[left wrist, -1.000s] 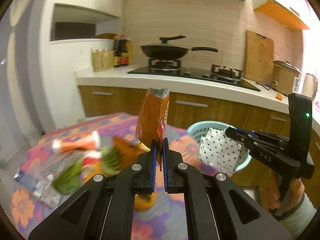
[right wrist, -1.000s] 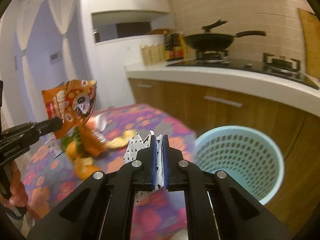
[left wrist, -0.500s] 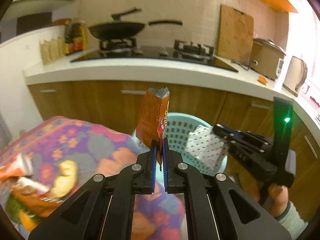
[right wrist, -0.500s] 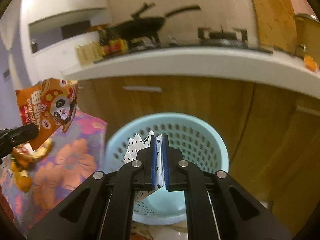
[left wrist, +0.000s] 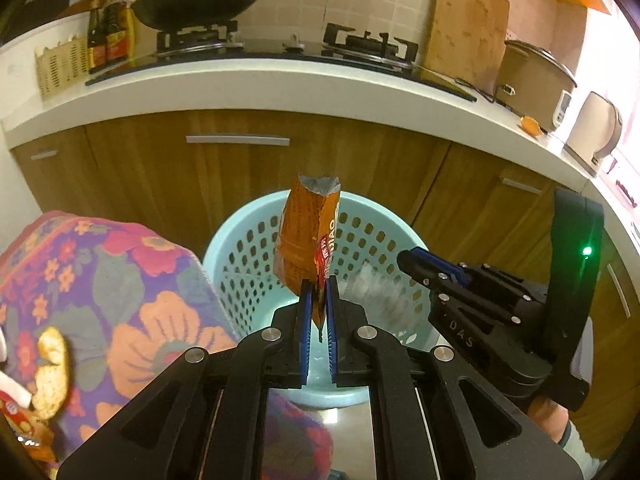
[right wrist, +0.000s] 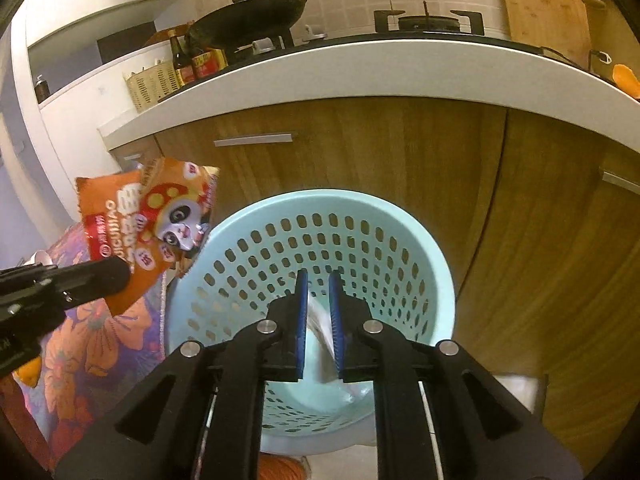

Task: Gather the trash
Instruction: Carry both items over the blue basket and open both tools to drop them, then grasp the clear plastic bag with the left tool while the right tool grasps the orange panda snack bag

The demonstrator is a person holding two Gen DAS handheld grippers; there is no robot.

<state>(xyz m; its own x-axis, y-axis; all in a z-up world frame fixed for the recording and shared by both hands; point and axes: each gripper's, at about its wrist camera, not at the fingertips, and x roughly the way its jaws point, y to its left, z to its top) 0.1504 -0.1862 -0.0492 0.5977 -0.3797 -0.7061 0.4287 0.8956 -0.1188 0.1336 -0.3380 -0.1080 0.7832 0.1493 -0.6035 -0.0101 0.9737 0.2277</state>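
Basket is set on floor before cabinets, just right of table. Snack bag is held above basket rim. Wok is placed on stove, w/ cutting board leant to its right.

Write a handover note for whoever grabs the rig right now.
Left gripper: jaws opening, orange snack bag between them, over the light-blue perforated plastic basket.
Right gripper: jaws opening, white spotted wrapper blurred, slipping down into the basket.
Done: both pieces carried to the basket.
Left: let the snack bag drop; then fetch the peels and wrappers on the floral tablecloth.
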